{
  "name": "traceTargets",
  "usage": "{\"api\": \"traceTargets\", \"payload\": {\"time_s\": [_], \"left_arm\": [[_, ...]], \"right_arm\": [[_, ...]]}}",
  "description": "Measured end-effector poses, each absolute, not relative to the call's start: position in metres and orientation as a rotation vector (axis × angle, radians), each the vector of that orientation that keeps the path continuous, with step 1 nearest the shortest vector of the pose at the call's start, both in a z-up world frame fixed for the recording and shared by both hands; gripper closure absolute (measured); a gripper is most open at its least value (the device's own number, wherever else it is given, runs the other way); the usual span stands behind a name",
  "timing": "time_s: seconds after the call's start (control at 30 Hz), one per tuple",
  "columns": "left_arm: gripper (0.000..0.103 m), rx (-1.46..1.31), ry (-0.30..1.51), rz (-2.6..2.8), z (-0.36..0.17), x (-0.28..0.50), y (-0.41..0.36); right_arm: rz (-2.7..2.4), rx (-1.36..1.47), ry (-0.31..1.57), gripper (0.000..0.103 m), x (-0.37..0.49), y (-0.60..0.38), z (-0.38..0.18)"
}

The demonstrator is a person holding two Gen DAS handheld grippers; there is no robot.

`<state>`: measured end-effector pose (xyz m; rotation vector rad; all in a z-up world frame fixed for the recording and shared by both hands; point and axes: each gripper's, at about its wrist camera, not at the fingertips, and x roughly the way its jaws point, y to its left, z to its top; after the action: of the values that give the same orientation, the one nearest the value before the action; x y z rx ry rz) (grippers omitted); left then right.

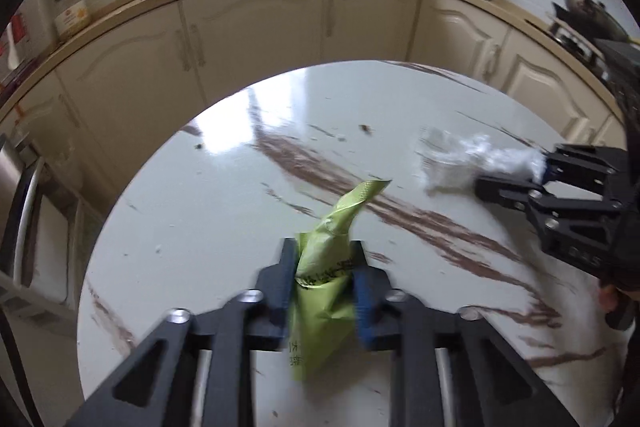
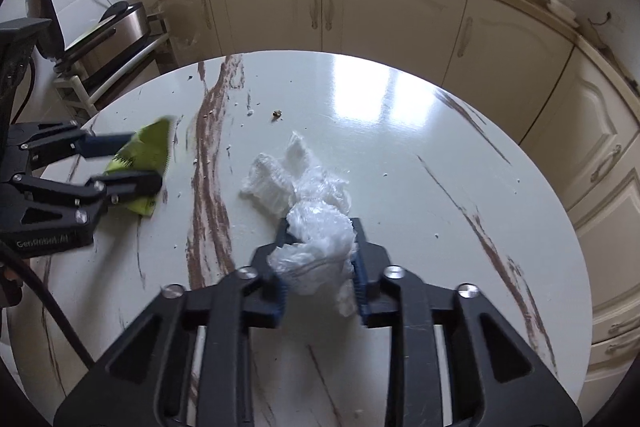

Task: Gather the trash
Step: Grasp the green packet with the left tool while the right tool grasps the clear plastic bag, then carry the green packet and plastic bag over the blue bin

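Cream kitchen cabinets curve round behind a round white table [image 2: 420,131] streaked with brown. Over it, the green wrapper [image 1: 326,259] is pinched upright between the fingers of the left gripper [image 1: 323,267], its torn top flopping forward and its tail hanging below the jaws. To its right, the white plastic [image 2: 308,211] is bunched in the right gripper [image 2: 318,247], which is closed on the crumpled end while the rest trails forward toward the tabletop; whether it touches I cannot tell. Both pieces look blurred, as if on the move. Small crumbs [image 2: 277,113] sit farther out on the table, apart from both grippers. My worry is the plastic: it is slippery and only partly caught, so a quick swing could let it slide free. The wrapper's loose tail might snag the table edge.
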<state>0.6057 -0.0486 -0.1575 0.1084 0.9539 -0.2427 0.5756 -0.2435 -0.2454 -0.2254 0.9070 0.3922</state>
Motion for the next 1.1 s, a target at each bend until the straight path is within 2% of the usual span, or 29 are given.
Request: {"api": "traceTargets", "payload": {"time_s": [0.27,0.6,0.87,1.1], "left_arm": [[0.086,0.024,0.952,-0.325,-0.156,0.583,-0.043],[0.086,-0.015,0.851,-0.385,-0.106,0.502,-0.012],[0.086,-0.079,0.767,-0.338,-0.086,0.399,0.063],[0.086,-0.103,0.766,-0.158,-0.099,0.293,0.154]], "right_arm": [[0.408,-0.149,0.873,0.086,0.544,-0.243,-0.227],[0.475,-0.097,0.784,0.086,0.468,-0.216,-0.175],[0.57,-0.106,0.711,0.086,0.379,-0.137,-0.14],[0.683,-0.127,0.716,0.086,0.33,-0.035,-0.152]]}}
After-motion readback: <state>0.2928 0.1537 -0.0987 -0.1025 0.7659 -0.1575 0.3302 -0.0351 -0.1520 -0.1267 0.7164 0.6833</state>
